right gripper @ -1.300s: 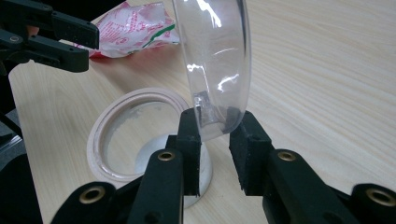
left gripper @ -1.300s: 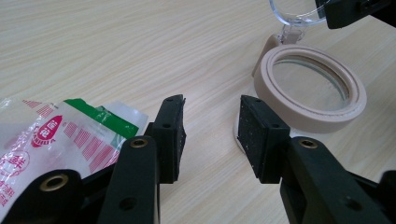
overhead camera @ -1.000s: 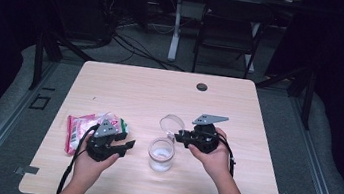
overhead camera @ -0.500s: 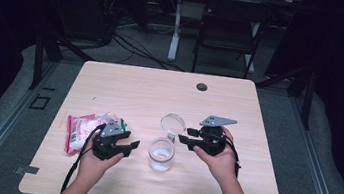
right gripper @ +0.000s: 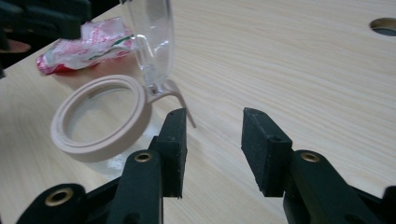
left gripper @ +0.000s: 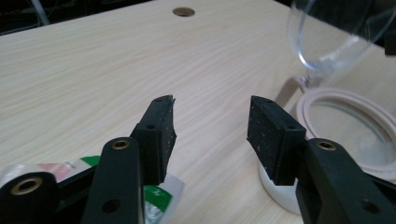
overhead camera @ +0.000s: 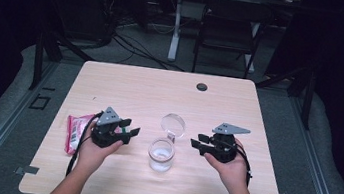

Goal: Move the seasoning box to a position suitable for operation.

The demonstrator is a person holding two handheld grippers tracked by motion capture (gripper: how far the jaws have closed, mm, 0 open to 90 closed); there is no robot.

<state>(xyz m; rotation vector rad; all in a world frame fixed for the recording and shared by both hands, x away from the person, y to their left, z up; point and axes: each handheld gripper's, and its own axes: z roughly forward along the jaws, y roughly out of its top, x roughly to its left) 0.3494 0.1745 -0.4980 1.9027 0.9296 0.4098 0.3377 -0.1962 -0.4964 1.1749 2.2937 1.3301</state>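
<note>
A small clear jar (overhead camera: 161, 155) with a pale pink rim (right gripper: 100, 116) stands near the table's front middle. Its clear hinged lid (overhead camera: 173, 125) is flipped up behind it. Left of the jar, my left gripper (overhead camera: 129, 127) is open with nothing between its pads (left gripper: 210, 126); its jaws have just been closing a little. A pink, white and green snack packet (overhead camera: 75, 131) lies by that hand, one corner (left gripper: 156, 193) under the left jaw. Right of the jar my right gripper (overhead camera: 197, 144) is open and empty (right gripper: 212, 140), pointing at the jar; its jaws have also just been closing.
The light wooden table (overhead camera: 160, 90) has a round dark cable hole (overhead camera: 202, 87) at the back. A chair (overhead camera: 229, 29) and cables stand on the floor beyond the far edge. Bare wood lies behind the jar and on both sides.
My right gripper has drawn back to the right, away from the jar's lid. The left gripper has shifted slightly up the table beside the packet. The jar stays in place.
</note>
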